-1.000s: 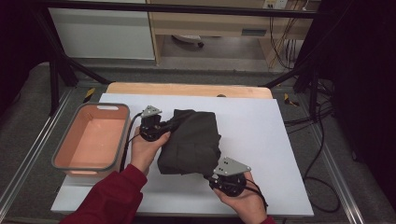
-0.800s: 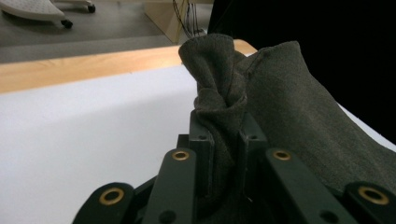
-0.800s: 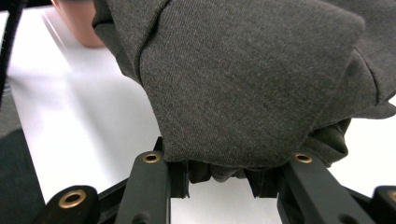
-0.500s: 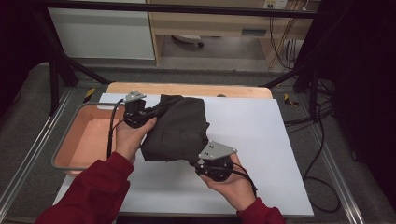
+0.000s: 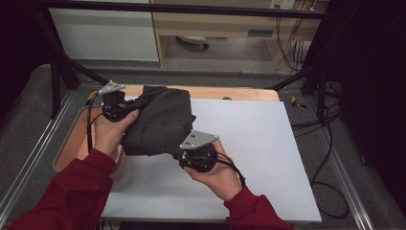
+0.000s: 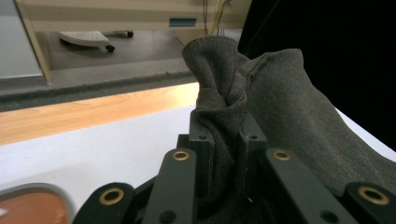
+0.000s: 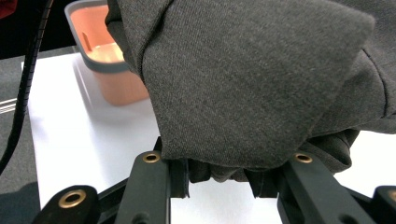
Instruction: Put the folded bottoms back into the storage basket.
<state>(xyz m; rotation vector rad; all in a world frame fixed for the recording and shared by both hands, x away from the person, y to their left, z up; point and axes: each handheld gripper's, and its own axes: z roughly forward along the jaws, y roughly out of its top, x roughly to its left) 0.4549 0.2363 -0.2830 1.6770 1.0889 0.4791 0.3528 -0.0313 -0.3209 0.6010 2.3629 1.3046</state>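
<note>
The dark grey cloth (image 5: 160, 122) was held up off the white surface (image 5: 258, 143), strung between both tongs — left tongs (image 5: 125, 109) pinching a bunched fold at its far-left corner, right tongs (image 5: 190, 152) clamped on its near edge. Cloth sat at the surface's left side, just right of the salmon-pink bin (image 7: 105, 56), partly overhanging it.

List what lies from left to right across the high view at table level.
Orange bin → left gripper → dark folded garment → right gripper → bare white tabletop.
</note>
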